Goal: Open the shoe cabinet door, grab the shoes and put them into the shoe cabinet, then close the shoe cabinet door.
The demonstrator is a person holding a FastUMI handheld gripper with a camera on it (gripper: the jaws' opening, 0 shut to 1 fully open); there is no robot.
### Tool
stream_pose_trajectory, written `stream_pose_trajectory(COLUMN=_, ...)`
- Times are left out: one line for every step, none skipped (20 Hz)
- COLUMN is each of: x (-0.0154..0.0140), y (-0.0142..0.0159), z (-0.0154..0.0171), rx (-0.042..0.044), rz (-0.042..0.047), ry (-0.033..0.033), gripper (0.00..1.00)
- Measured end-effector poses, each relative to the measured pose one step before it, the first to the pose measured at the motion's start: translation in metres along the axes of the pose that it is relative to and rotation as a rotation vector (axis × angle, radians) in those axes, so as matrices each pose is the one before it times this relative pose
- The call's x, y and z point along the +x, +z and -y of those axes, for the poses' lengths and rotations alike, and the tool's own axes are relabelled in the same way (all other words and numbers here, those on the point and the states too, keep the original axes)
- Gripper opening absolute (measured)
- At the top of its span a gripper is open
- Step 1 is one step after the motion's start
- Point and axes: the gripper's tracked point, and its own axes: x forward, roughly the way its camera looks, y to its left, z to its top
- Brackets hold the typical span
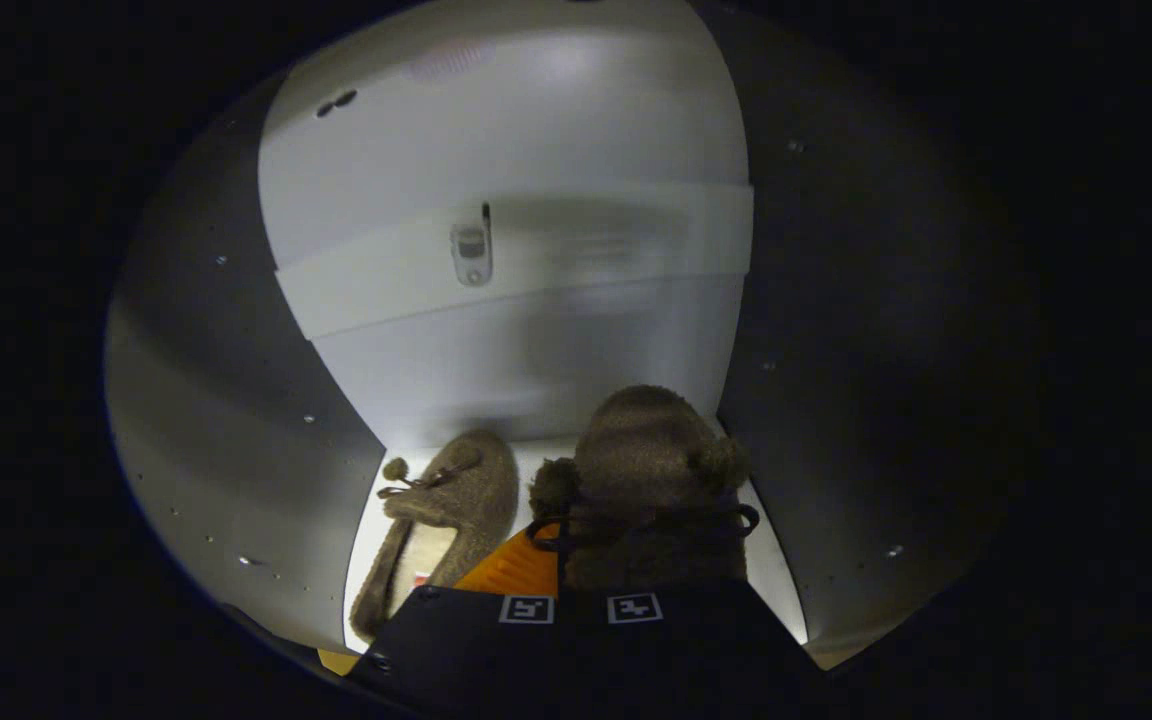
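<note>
I am looking into the open shoe cabinet [496, 150]. A brown fuzzy slipper [441, 510] with a small pom-pom lace lies on the white cabinet floor [546, 455], to the left of my fingers. A second matching slipper [651, 470] sits right at my gripper [621, 560], toe pointing into the cabinet, a little above the floor. My gripper is shut on this slipper. One finger [516, 570] shows beside its left edge, and the other is hidden under the fuzz.
The white back panel carries a horizontal rail with a small plastic fitting [471, 255]. A grey side wall [236, 400] closes the left, and a dark side wall [836, 400] closes the right. Bare floor lies ahead of the held slipper.
</note>
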Motion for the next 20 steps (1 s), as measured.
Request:
stream_pose_trajectory(x=0.01065, y=-0.00526, z=0.00263, rx=-0.00424, rz=-0.01869, ry=-0.00569, gripper=0.05)
stream_pose_trajectory(x=0.00938, y=-0.00438, z=-0.0006, rx=-0.00418, rz=-0.01775, ry=-0.00257, gripper=0.05)
stream_pose_trajectory(x=0.00908, y=-0.00448, z=-0.0015, rx=-0.00251, rz=-0.01787, ry=-0.00012, gripper=0.05)
stream_pose_trajectory(x=0.00739, y=-0.00246, z=-0.00086, rx=-0.00421, rz=-0.00723, ry=-0.00075, gripper=0.05)
stream_pose_trajectory(x=0.00594, y=-0.00205, z=-0.00084, rx=-0.00753, rz=-0.00768, ry=-0.00087, gripper=0.05)
stream_pose_trajectory(x=0.00611, y=-0.00116, z=-0.00111, rx=-0.0027, rz=-0.00728, ry=-0.00052, gripper=0.05)
stream_pose_trajectory(x=0.00408, y=-0.00223, z=-0.00138, rx=0.00032, rz=-0.01041, ry=0.00101, gripper=0.05)
stream_pose_trajectory(x=-0.00021, y=0.00019, z=-0.00077, rx=-0.00171, rz=-0.00158, ry=-0.00048, gripper=0.05)
stream_pose_trajectory(x=0.00422, y=0.00244, z=0.00115, rx=-0.00235, rz=0.01258, ry=-0.0059, gripper=0.05)
stream_pose_trajectory(x=-0.00326, y=-0.00245, z=0.00073, rx=0.00157, rz=-0.0115, ry=-0.00217, gripper=0.04)
stream_pose_trajectory(x=0.00084, y=-0.001, z=0.00092, rx=0.00048, rz=-0.00389, ry=-0.00343, gripper=0.08)
stream_pose_trajectory(x=-0.00017, y=-0.00163, z=0.00094, rx=-0.00305, rz=-0.0024, ry=-0.00161, gripper=0.12)
stream_pose_trajectory(x=-0.00232, y=-0.0019, z=-0.00176, rx=-0.00758, rz=-0.0086, ry=0.00422, gripper=0.13)
stream_pose_trajectory(x=-0.00351, y=-0.00355, z=0.0, rx=-0.0029, rz=-0.0101, ry=0.00044, gripper=0.22)
stream_pose_trajectory(x=-0.00688, y=-0.00175, z=-0.00295, rx=0.00561, rz=-0.00276, ry=0.00781, gripper=0.28)
stream_pose_trajectory(x=-0.00729, y=-0.00197, z=-0.00132, rx=0.00619, rz=0.00428, ry=0.00385, gripper=0.34)
stream_pose_trajectory(x=-0.0083, y=-0.0005, z=-0.00046, rx=0.00448, rz=0.01201, ry=0.00304, gripper=0.4)
stream_pose_trajectory(x=-0.00845, y=-0.00131, z=0.0001, rx=0.00332, rz=0.01642, ry=-0.00292, gripper=0.47)
stream_pose_trajectory(x=-0.00985, y=-0.00051, z=-0.0007, rx=0.00143, rz=0.02088, ry=0.00378, gripper=0.53)
stream_pose_trajectory(x=-0.0102, y=0.00049, z=-0.00023, rx=-0.00182, rz=0.01965, ry=-0.00076, gripper=0.59)
